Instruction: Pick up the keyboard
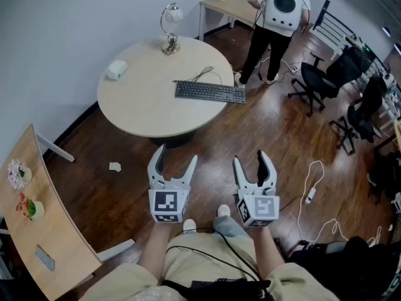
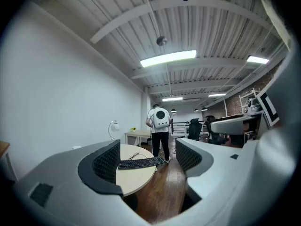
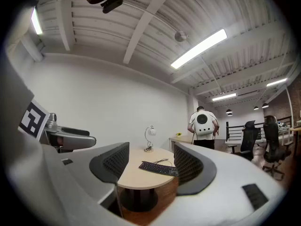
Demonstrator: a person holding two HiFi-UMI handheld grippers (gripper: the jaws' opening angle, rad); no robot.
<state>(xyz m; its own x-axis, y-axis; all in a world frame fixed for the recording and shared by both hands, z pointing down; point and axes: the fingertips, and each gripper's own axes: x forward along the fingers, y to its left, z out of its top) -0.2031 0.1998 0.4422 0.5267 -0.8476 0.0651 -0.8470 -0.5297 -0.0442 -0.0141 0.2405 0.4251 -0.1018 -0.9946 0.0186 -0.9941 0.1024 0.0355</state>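
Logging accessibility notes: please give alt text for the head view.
The left gripper and right gripper, open and empty, hover over a wooden floor short of a round table holding a black keyboard, a desk lamp and a white object. A person wearing a white backpack stands beyond.

The left gripper (image 2: 147,145) held its jaws apart, with nothing between the pads. Beyond them a black keyboard (image 2: 141,163) lay on a round table (image 2: 136,175), well apart from the jaws. Behind the table a person (image 2: 160,126) stood with back turned, near a pale desk (image 2: 138,136). A small lamp (image 2: 113,127), hard to make out, seemed to stand at the table's far edge.
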